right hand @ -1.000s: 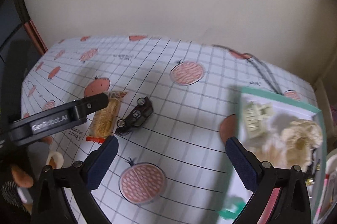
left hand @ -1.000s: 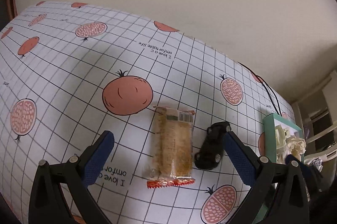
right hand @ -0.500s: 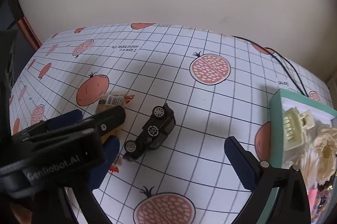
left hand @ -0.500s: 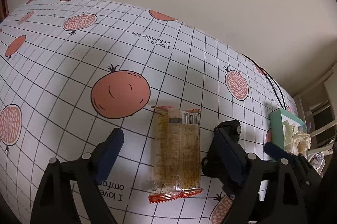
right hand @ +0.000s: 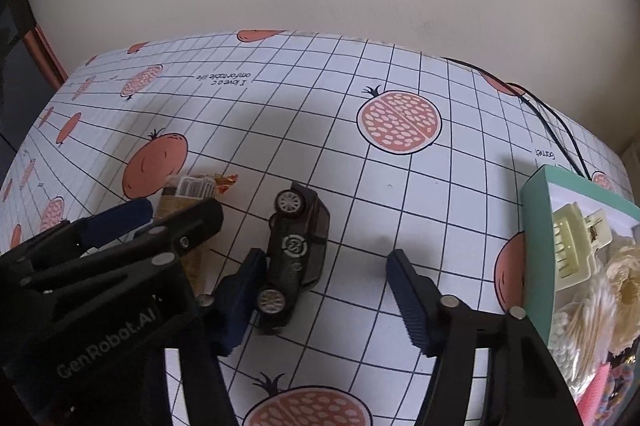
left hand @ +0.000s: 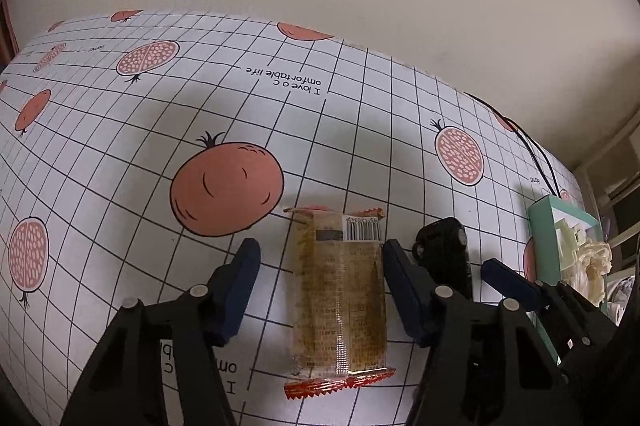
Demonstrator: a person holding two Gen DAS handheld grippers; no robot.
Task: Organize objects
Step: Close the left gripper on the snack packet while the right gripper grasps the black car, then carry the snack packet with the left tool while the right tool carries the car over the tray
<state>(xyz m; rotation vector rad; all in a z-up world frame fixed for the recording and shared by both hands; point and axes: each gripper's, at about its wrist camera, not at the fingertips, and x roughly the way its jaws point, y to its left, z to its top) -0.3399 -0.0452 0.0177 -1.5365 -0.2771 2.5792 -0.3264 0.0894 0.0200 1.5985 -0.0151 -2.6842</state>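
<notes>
1. Grid-and-pomegranate cloth covers the bench [left hand: 280, 114]; plain wall behind.
2. Left gripper [left hand: 320, 286]: fingers apart, straddling the snack bar [left hand: 340, 298] lying flat; right finger just beside the wrapper.
3. Right gripper [right hand: 324, 290]: fingers apart, around the toy car [right hand: 296, 250], left finger at its side.
4. Car lies on its side, just right of the bar.
5. Green box [right hand: 536, 226] at right holds a hair clip [right hand: 576, 246].

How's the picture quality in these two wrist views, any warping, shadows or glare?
Left wrist view: fisheye bends the tablecloth grid; soft shadows behind the snack bar; slight sheen on its wrapper. Right wrist view: same bowing, dark corners, a soft shadow above the toy car; both sharp.
</notes>
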